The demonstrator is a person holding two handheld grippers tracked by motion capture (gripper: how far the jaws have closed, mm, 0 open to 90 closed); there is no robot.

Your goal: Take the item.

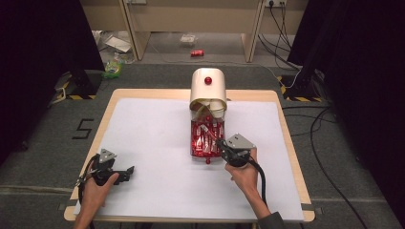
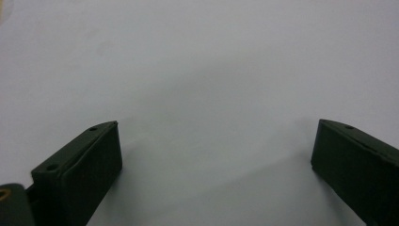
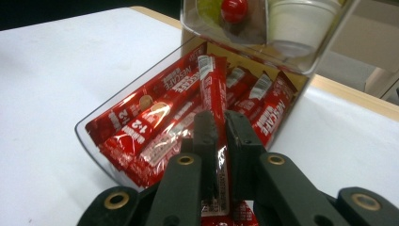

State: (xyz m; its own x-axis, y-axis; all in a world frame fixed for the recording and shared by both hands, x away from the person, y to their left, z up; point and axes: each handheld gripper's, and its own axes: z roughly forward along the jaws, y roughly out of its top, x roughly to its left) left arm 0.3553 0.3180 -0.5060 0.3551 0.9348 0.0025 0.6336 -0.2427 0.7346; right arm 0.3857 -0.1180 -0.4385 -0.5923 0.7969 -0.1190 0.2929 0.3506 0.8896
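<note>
Two tools are in use over a desk covered with a white sheet. Take the clear box near the middle of the sheet as the landmark: it is packed with red coffee sticks, and its cream lid with a red knob is tipped up at the far side of the box.

At the near end of the box, the right tool sits against the box's right corner, held by the person's right hand. In the right gripper view, its two black jaws stand close together and pinch one red coffee stick, which runs up between them out of the pile. The other sticks lie slanted inside the box beside and behind the held one. The raised lid shows at the top of that view, with the red knob seen through the clear plastic.

Well to the left of the box and nearer the person, the left tool rests low over the sheet in the left hand. In the left gripper view its jaws stand wide apart with nothing but bare white sheet between them.
</note>
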